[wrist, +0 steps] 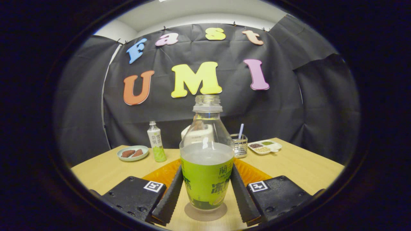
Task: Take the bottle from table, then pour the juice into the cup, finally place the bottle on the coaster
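Between your gripper's fingers stood the uncapped bottle, both pads pressed against its label, clenched.

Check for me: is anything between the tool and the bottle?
Nothing visible. The clear, green-labelled plastic bottle already stands between the tool's two fingers, upright on the wooden table, both fingers touching its sides.

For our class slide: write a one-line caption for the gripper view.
Gripper fingers press both sides of the uncapped juice bottle standing on the table.
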Motion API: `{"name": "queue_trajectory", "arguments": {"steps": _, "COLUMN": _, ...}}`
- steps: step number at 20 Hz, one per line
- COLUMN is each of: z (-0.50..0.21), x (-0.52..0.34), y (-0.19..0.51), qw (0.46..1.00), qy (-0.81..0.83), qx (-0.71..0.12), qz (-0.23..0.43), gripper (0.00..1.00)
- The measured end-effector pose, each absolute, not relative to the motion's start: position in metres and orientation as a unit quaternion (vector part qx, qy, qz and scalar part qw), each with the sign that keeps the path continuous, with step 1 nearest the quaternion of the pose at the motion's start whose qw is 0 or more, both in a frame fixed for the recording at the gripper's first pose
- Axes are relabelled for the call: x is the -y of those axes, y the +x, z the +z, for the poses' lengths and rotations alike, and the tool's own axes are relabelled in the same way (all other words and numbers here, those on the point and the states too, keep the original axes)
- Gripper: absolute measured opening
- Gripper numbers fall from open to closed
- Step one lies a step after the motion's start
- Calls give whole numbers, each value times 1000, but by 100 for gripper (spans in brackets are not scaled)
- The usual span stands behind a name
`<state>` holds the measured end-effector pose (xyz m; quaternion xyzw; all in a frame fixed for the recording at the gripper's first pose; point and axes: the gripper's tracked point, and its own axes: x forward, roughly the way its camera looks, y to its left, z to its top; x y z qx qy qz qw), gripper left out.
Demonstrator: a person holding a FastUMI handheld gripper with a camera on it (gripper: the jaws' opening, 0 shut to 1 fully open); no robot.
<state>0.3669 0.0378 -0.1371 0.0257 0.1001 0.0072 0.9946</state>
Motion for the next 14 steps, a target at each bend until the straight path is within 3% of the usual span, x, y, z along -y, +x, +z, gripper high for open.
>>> {"name": "queue_trajectory", "arguments": {"steps": 12, "z": -175, "x": -46, "y": 361, "qw": 990, "qy": -7, "qx": -134, "qz": 42, "gripper": 84}}
{"name": "queue_trajectory", "arguments": {"steps": 14, "z": -172, "x": -45, "y": 356, "qw": 989, "qy": -11, "qx": -137, "qz": 46, "gripper": 92}}
